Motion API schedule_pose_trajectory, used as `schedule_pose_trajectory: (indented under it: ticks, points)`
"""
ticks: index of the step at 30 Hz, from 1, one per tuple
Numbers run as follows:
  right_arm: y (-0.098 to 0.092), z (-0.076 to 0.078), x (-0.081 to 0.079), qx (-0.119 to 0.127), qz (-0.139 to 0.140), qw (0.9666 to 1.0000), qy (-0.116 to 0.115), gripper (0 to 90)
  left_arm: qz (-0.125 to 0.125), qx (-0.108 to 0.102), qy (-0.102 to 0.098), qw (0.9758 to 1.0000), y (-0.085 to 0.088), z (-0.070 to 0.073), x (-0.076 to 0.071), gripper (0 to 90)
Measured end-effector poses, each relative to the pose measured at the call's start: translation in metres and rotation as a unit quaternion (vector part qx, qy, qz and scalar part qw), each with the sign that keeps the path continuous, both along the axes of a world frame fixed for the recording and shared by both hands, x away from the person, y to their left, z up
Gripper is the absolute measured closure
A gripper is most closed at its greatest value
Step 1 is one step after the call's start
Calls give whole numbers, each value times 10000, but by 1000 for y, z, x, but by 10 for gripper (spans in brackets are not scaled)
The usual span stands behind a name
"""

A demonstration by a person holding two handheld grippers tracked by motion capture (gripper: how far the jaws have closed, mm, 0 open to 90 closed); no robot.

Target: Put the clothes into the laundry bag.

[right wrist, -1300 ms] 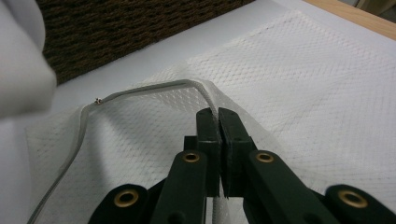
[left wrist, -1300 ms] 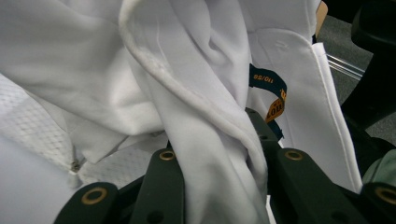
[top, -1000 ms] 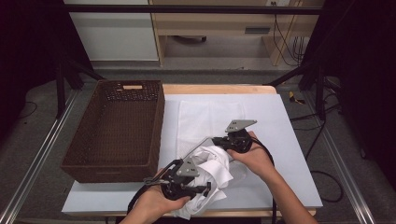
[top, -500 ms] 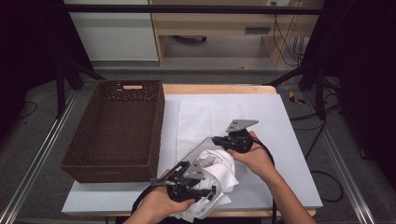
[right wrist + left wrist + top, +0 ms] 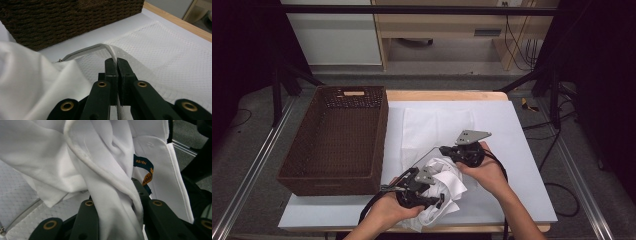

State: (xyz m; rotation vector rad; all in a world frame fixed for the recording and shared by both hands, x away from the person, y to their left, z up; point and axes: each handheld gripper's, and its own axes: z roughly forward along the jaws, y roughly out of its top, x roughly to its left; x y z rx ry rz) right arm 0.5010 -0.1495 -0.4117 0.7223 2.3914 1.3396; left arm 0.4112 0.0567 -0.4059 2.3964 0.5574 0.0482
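Near the front edge of the worktop (image 5: pixel 522 130), beside the wicker basket (image 5: pixel 337 140), the left gripper (image 5: pixel 117 207) has its jaws clamped on a bunched fold of the white shirt (image 5: pixel 100 165). The right gripper (image 5: pixel 116 65), jaws pressed tight, pinches the zippered rim of the white mesh bag (image 5: pixel 160 47), lifting it beside the shirt.

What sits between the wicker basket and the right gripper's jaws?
In the right gripper view: a bare strip of white tabletop beside the wicker basket, then the mesh bag whose zippered edge the right gripper pinches.

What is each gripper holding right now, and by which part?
Left gripper: a bunched fold of the white shirt. Right gripper: the zippered rim of the mesh bag.
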Motion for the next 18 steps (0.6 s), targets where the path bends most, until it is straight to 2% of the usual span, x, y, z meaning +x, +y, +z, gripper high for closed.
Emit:
schedule_pose_trajectory:
  ticks: [2,5,11,18]
  points:
    - [1,1,-3,-51,-4,10000,-50,878,127,5,-33,9999,0,-2,4,722]
    - [-1,5,-8,-132,-45,9998,-146,878,226,35,66,9997,2,-7,10,723]
    - [-5,7,-12,-65,-56,9999,-136,876,427,94,242,9988,6,-17,23,722]
    - [-7,9,-15,-16,-22,9999,-150,873,555,191,307,9978,4,-24,31,722]
